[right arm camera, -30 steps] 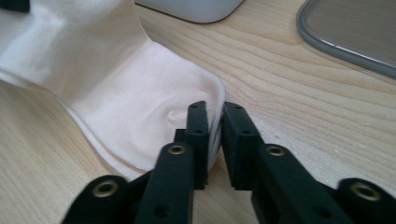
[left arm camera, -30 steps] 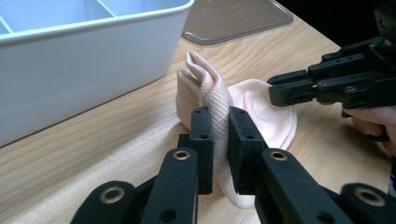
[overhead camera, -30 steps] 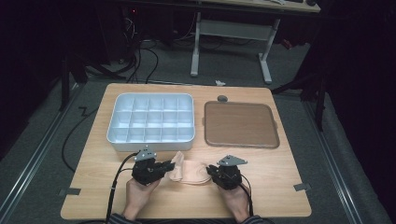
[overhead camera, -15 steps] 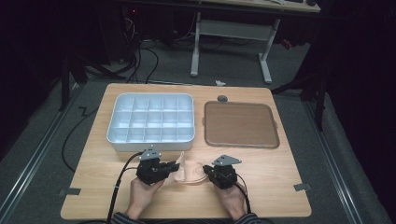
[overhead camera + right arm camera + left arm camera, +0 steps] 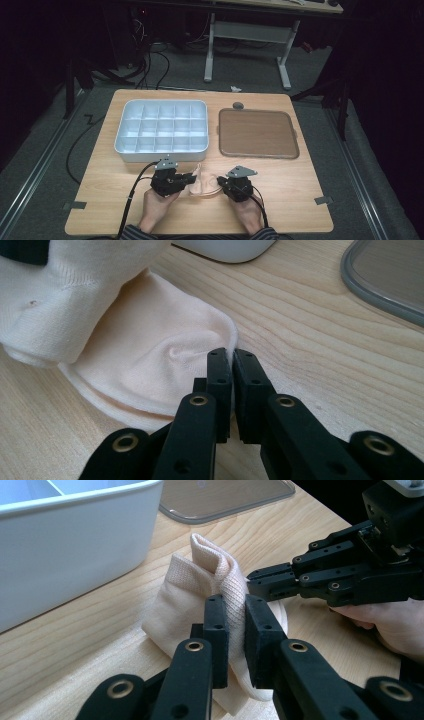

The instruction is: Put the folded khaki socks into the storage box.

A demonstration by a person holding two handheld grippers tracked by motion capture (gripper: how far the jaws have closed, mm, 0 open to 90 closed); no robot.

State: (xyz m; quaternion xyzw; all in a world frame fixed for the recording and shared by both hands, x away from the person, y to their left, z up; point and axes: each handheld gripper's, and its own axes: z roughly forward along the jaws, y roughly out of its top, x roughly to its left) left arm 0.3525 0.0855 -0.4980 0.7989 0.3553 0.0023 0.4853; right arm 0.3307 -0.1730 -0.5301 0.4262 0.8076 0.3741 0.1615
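I am pinching the sock on the near bench with both tools, left tool clamped on its bunched fold, right tool closed on its thin edge, which may be slipping free if I pull apart.

Two black handheld grippers: left gripper, right gripper. Flat rectangular jaw pads, dotted with small holes, on linkage bars pinned by brass-ringed rivets. Grey three-cornered plate atop each body. Black cable trailing back past each wrist. Striped sleeve cuffs at both forearms.
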